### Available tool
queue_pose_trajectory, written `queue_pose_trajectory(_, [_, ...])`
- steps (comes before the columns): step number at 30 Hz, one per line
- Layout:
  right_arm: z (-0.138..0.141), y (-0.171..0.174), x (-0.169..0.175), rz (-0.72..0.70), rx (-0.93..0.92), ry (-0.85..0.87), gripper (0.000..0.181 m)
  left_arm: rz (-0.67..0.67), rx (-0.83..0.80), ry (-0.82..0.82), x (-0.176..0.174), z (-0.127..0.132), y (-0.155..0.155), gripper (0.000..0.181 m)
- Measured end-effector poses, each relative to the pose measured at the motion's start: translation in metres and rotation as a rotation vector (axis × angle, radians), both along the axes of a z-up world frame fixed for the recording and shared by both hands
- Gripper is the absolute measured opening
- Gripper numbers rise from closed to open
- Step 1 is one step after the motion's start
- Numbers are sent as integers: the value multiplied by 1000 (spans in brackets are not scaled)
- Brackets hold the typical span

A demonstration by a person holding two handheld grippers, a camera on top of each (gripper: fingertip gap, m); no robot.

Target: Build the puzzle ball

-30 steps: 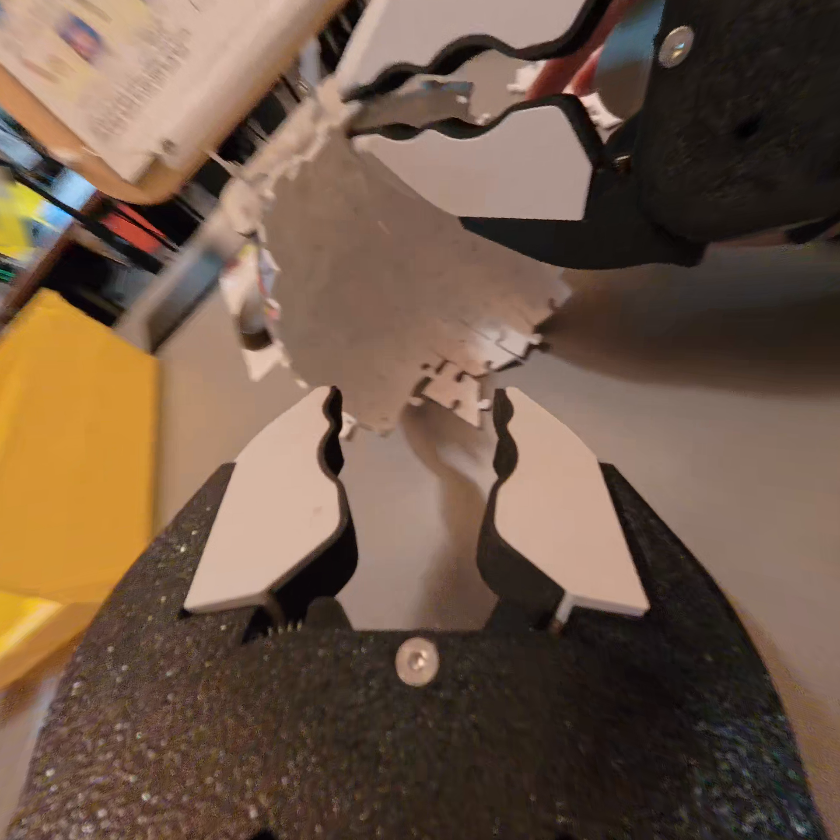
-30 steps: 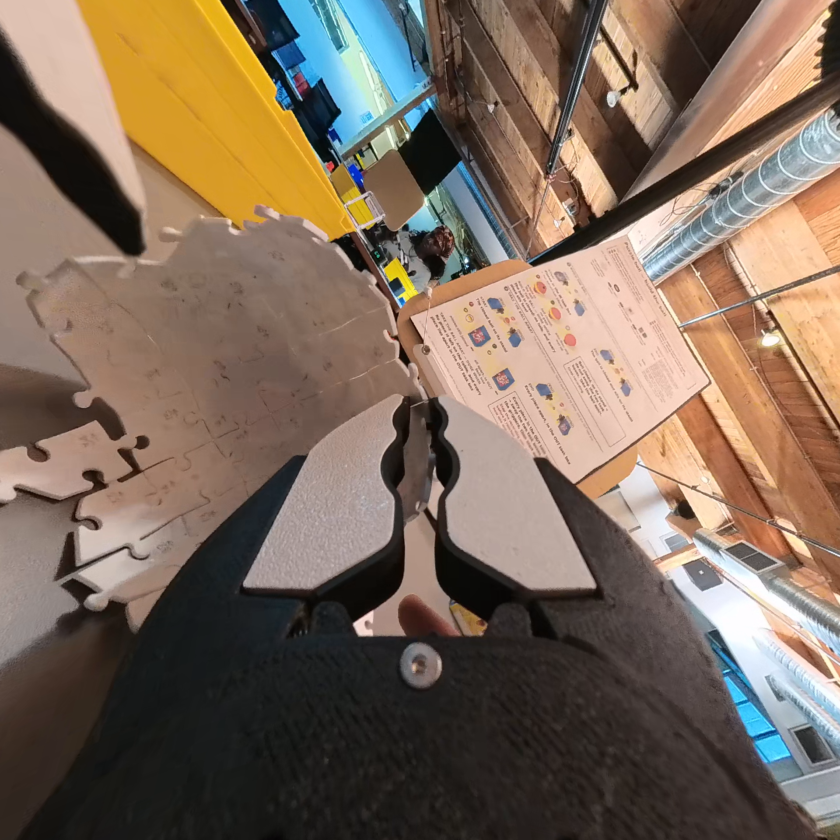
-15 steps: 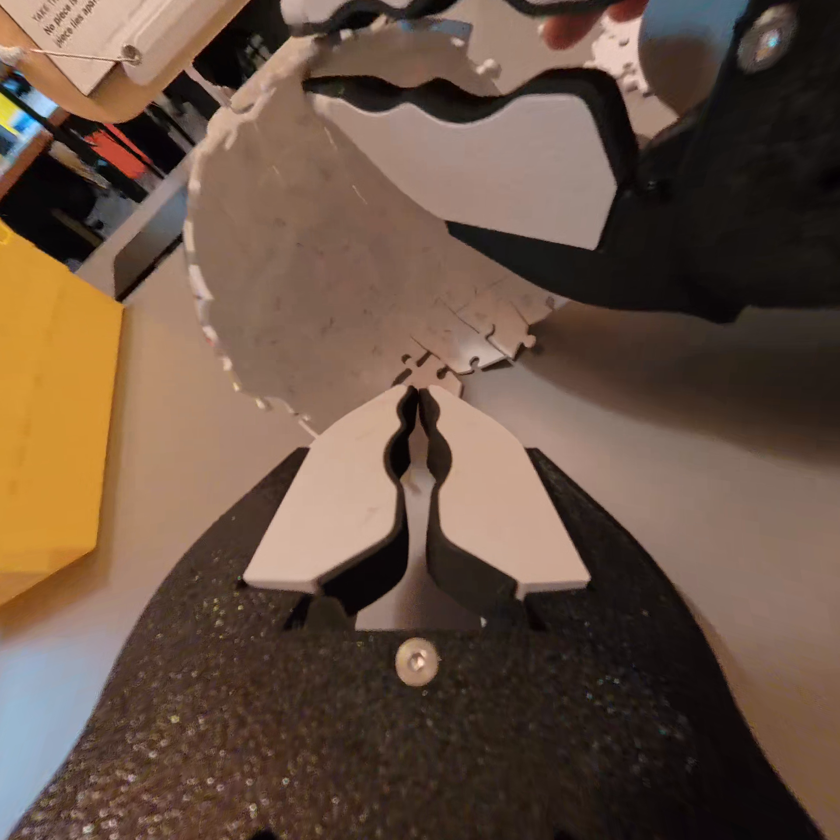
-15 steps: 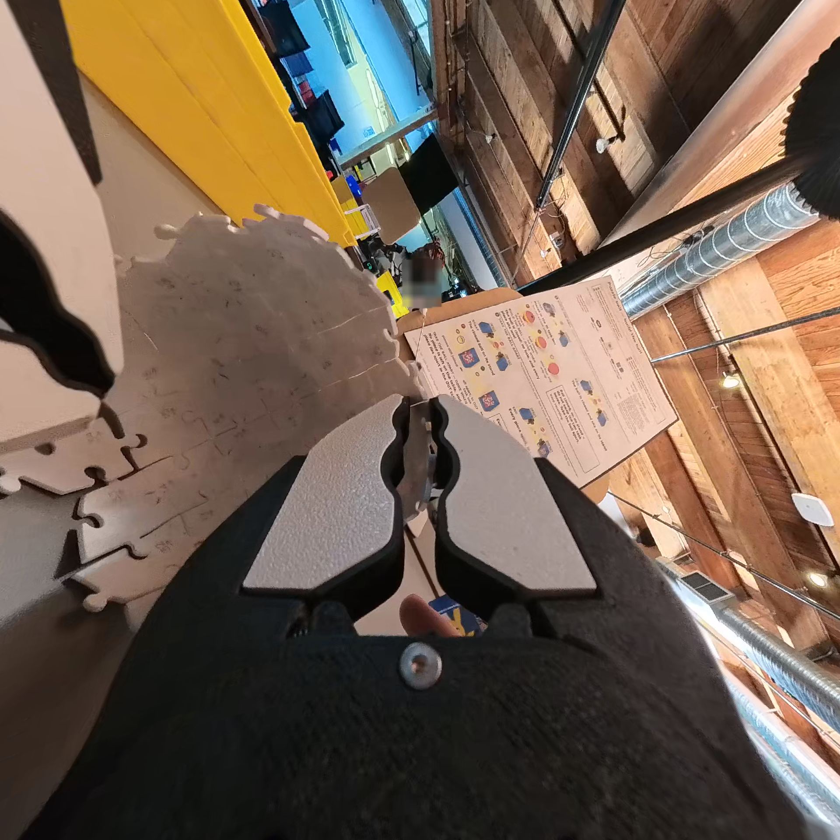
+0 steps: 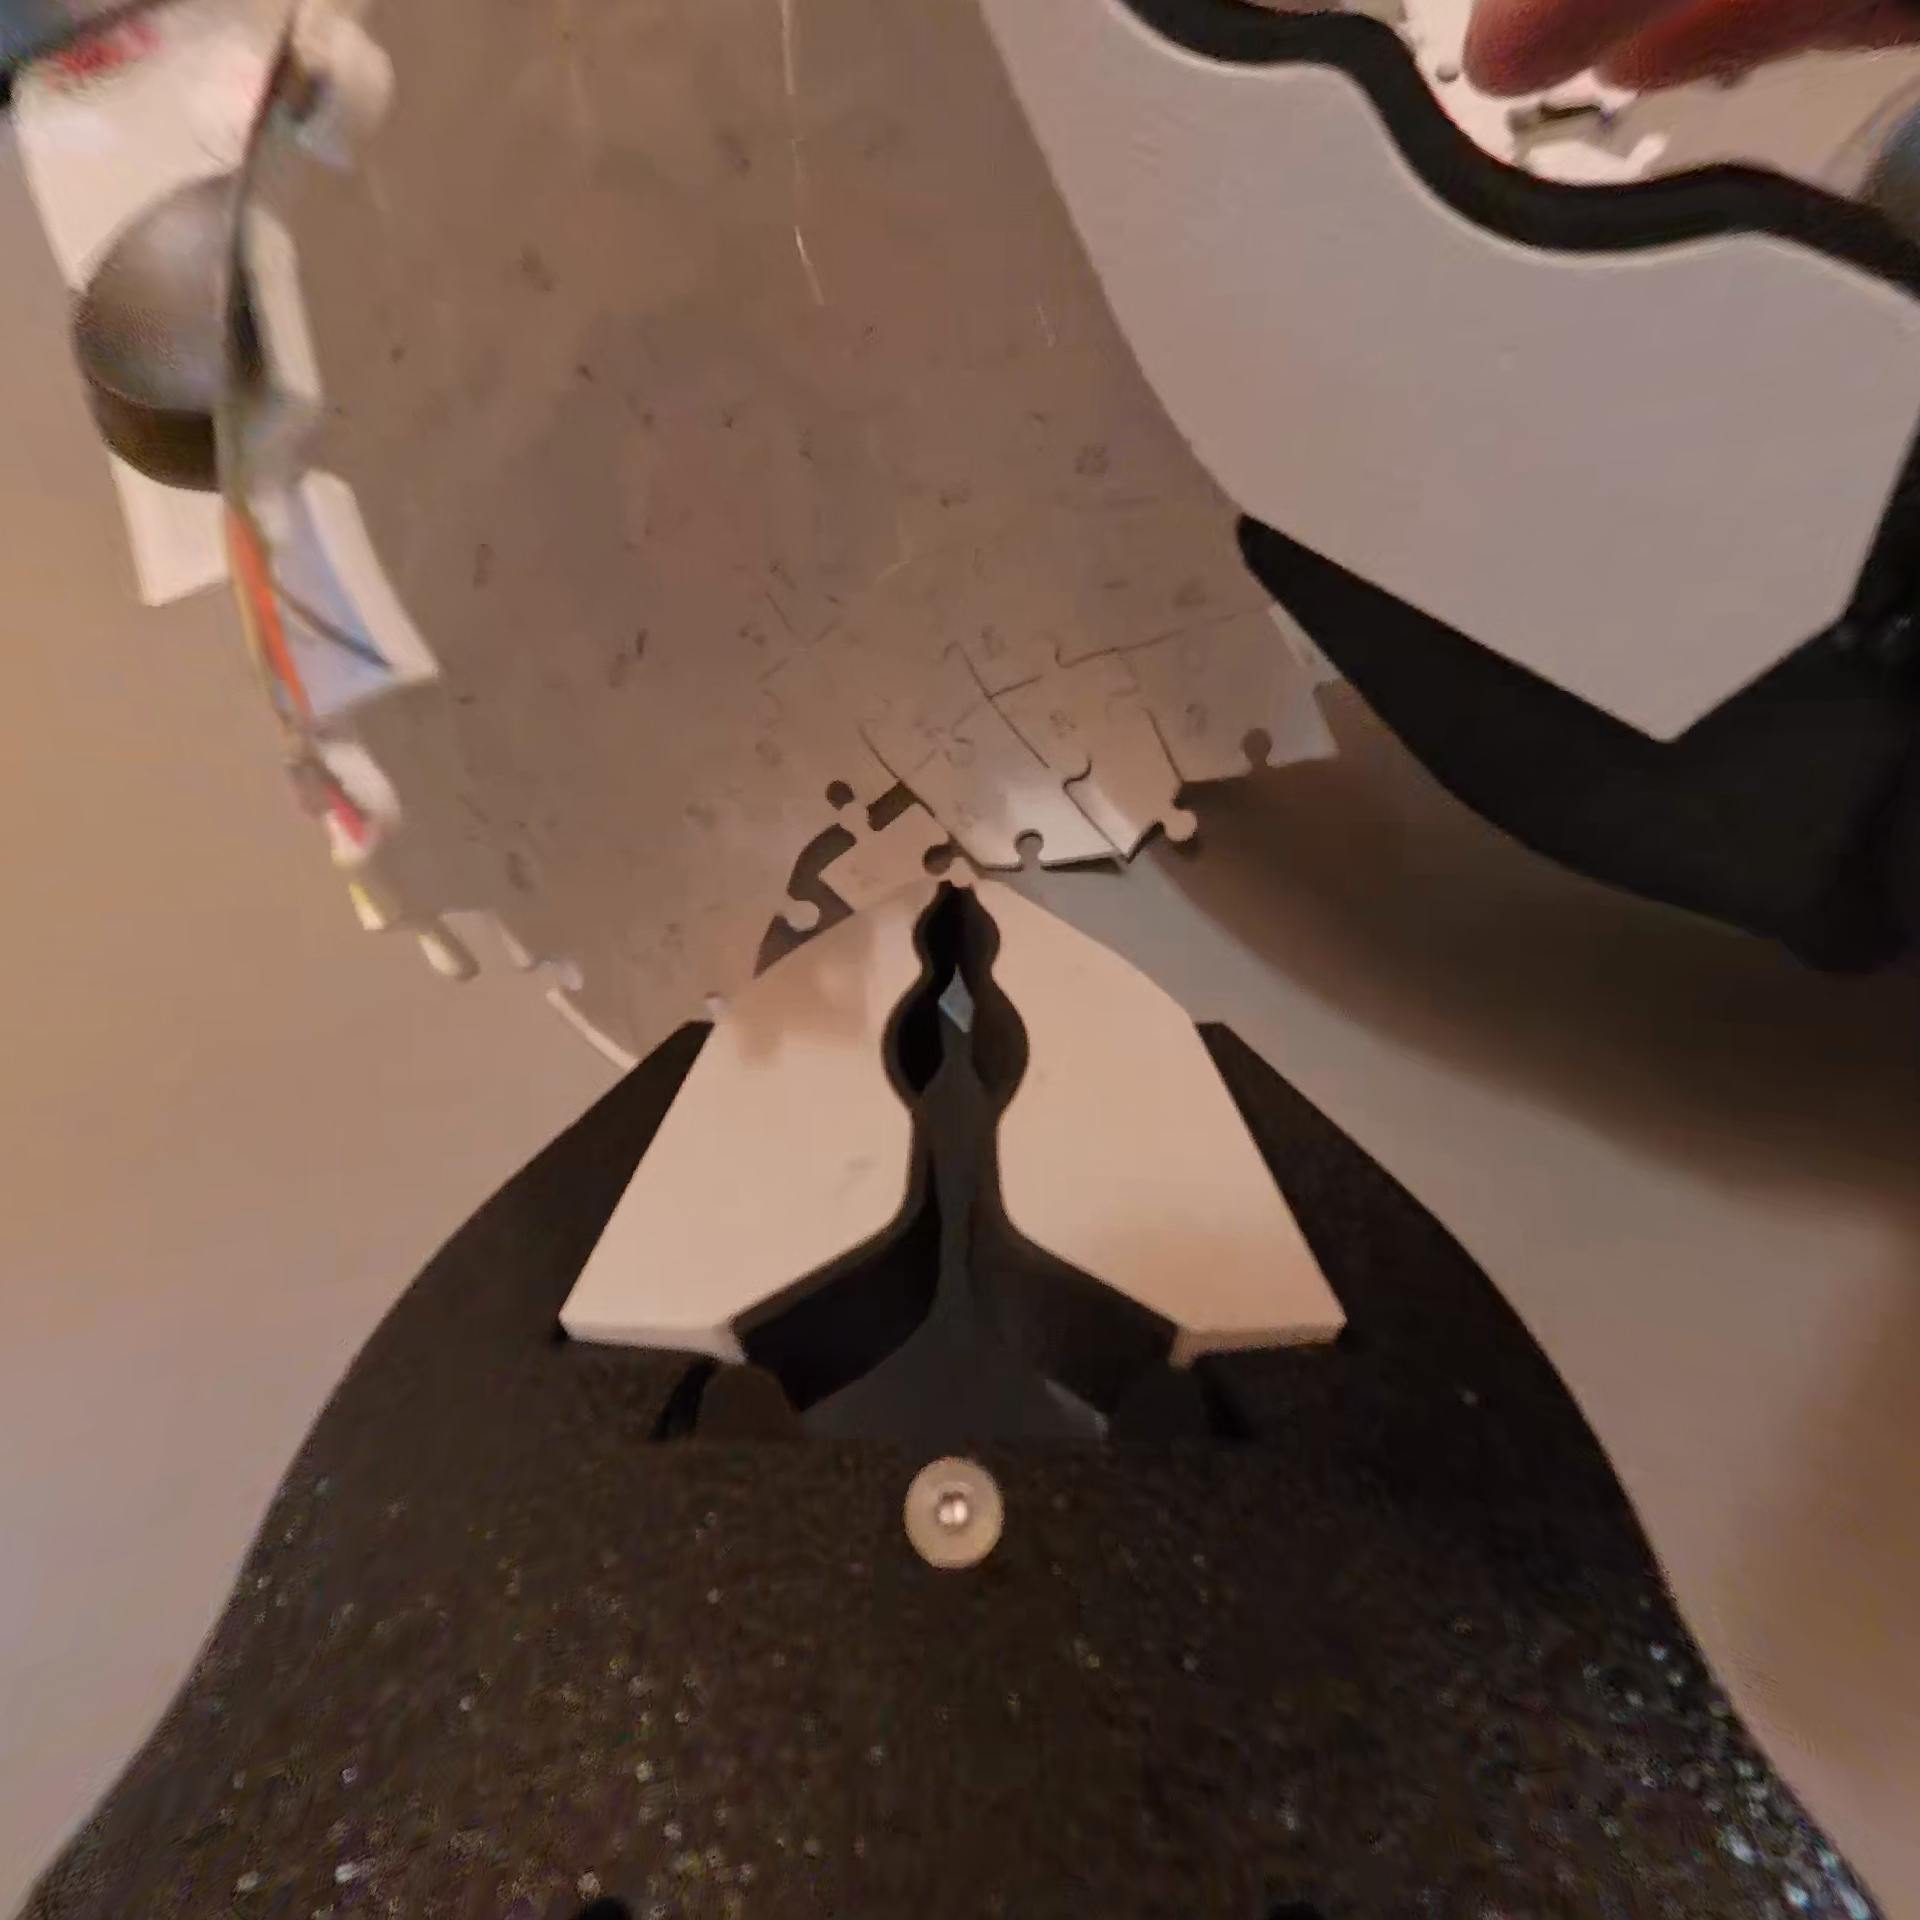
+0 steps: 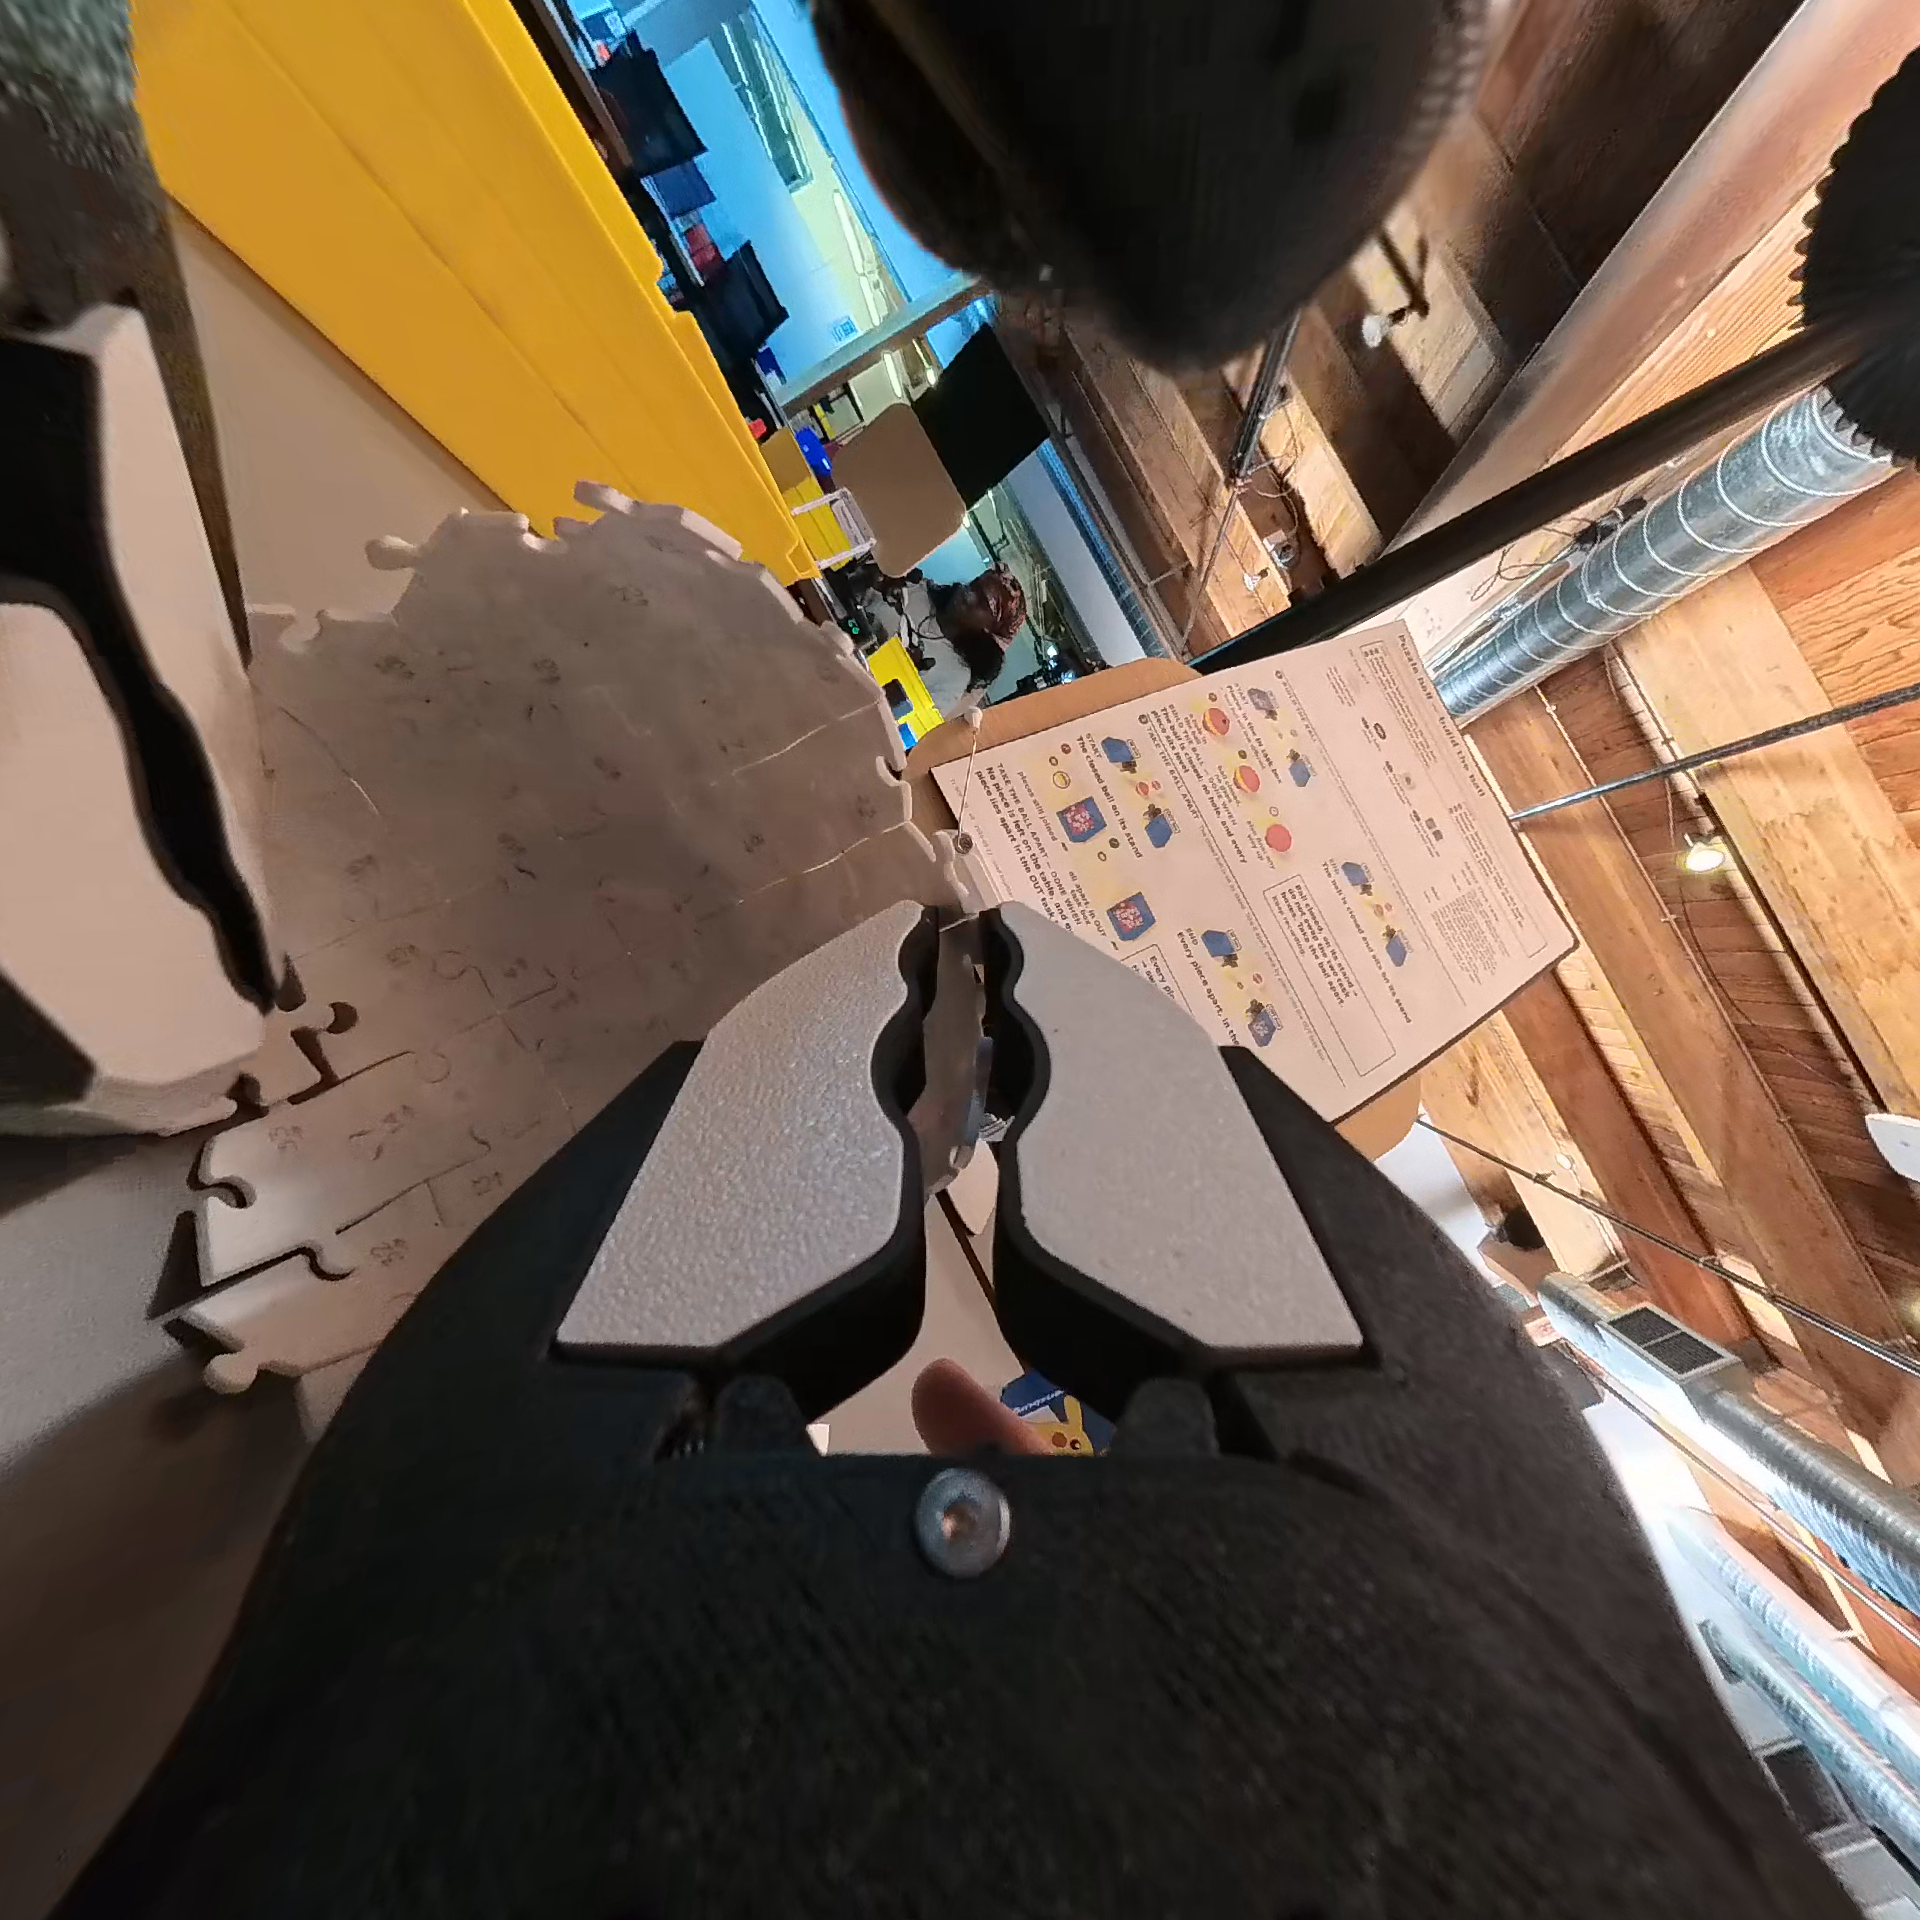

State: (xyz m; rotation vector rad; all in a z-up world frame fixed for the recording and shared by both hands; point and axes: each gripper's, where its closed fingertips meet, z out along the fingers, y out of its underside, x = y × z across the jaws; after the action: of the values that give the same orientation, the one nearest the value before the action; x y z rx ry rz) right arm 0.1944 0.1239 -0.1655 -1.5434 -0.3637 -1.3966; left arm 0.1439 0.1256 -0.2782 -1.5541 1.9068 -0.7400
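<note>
The half-built puzzle ball [image 5: 779,468] is a curved grey shell of joined pieces, held up above the table. I see its grey inner side, with a coloured print along its left rim [image 5: 281,623]. My left gripper [image 5: 954,914] is shut on a puzzle piece [image 5: 862,873] at the shell's lower edge, where a small gap shows beside it. My right gripper [image 6: 956,925] is shut on the shell's rim [image 6: 951,1039]. The shell [image 6: 582,831] fills the middle left of the right wrist view. The right gripper's white finger [image 5: 1455,364] lies over the shell at upper right.
The beige table [image 5: 208,1143] lies below. Yellow bins [image 6: 436,260] stand along its edge. An instruction sheet on a brown board [image 6: 1299,852] stands behind the shell. A person [image 6: 977,623] is far off in the room. A fingertip [image 5: 1662,42] shows at the top right. One gripper's finger ends stand about 12 cm off the other's.
My left gripper has gone from open to shut on the piece at the shell's lower edge and has moved in closer. The right gripper has kept its hold on the rim.
</note>
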Motion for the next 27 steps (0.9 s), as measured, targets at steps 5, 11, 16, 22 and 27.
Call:
queue_pose_trajectory(5, [0,1,-1,11,3,1,7,16,-16,41,0,-5,1,0])
queue_pose_trajectory(11, [0,1,0,14,11,8,7,24,65,33,4,-4,8,0])
queue_pose_trajectory(16, [0,0,2,12,17,20,7,43,107,3,5,1,14,0])
queue_pose_trajectory(22, [-1,0,3,10,24,29,7,53,158,2,8,-1,15,0])
queue_pose_trajectory(27, [-1,0,3,13,29,33,7,100,138,9,12,-2,17,0])
